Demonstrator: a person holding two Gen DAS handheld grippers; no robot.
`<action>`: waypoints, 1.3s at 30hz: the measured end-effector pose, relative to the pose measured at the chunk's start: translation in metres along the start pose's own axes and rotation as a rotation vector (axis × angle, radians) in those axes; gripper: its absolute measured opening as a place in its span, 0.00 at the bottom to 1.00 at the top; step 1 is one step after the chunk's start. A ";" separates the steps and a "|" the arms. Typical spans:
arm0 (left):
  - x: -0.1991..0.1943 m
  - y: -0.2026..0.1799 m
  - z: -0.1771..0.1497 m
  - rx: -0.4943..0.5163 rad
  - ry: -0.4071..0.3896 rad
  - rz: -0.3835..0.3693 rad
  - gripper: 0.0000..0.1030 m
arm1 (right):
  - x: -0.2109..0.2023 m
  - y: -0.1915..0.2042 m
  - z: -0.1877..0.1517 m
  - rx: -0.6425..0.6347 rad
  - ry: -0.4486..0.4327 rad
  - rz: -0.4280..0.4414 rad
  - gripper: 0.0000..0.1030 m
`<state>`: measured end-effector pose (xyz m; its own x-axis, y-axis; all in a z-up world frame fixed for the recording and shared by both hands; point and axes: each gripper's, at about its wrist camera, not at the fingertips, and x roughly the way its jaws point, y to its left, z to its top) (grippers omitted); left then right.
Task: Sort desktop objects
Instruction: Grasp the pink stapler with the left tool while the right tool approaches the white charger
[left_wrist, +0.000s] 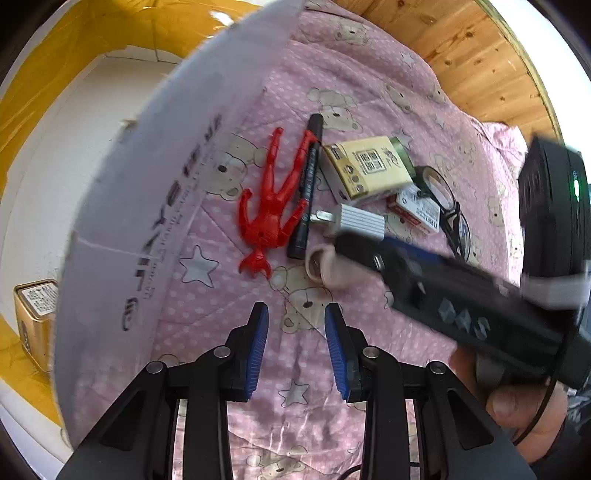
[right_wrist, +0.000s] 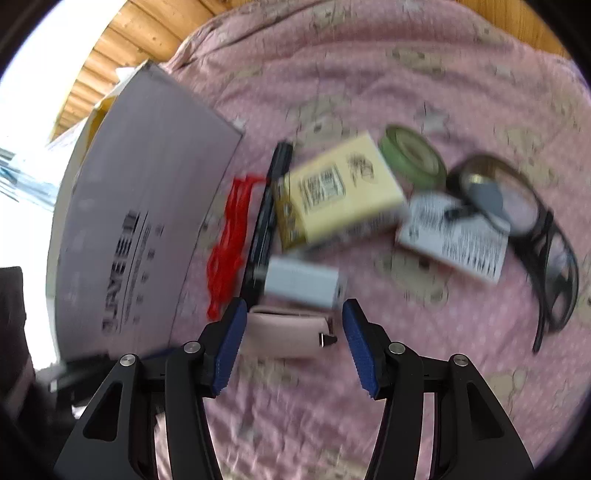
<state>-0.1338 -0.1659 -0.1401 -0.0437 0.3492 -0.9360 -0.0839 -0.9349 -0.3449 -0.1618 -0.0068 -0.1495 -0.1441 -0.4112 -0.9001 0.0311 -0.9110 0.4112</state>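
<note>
Small objects lie in a cluster on a pink quilt (left_wrist: 351, 92): a red toy figure (left_wrist: 273, 199), a black marker (left_wrist: 308, 188), a cream box (left_wrist: 367, 168), a white plug (left_wrist: 356, 221), a pale pink case (left_wrist: 325, 266), a small white-and-red box (left_wrist: 417, 208) and black glasses (left_wrist: 448, 206). My left gripper (left_wrist: 297, 345) hangs open above bare quilt, short of the cluster. My right gripper (right_wrist: 291, 341) is open, its fingers either side of the pink case (right_wrist: 284, 334). The right wrist view is blurred.
A tall grey cardboard box (left_wrist: 147, 206) stands left of the cluster, with yellow lining and a gold tin (left_wrist: 35, 321) behind its wall. A green tape roll (right_wrist: 413, 155) sits beyond the cream box (right_wrist: 340, 192). A wooden wall (left_wrist: 472, 55) rises behind the quilt. A hand (left_wrist: 517, 402) holds the right tool.
</note>
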 end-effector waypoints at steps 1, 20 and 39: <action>-0.001 0.002 0.001 -0.002 -0.002 -0.003 0.32 | -0.002 -0.003 -0.005 0.000 0.011 -0.002 0.56; 0.043 -0.046 -0.019 0.227 0.090 -0.101 0.35 | -0.035 -0.063 -0.030 0.138 -0.012 -0.039 0.57; 0.048 -0.027 -0.029 0.129 0.012 -0.096 0.31 | 0.003 -0.007 0.015 -0.128 -0.017 0.067 0.57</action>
<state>-0.1052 -0.1261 -0.1779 -0.0177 0.4348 -0.9004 -0.2143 -0.8812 -0.4213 -0.1771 -0.0015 -0.1527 -0.1545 -0.4714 -0.8683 0.1670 -0.8786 0.4473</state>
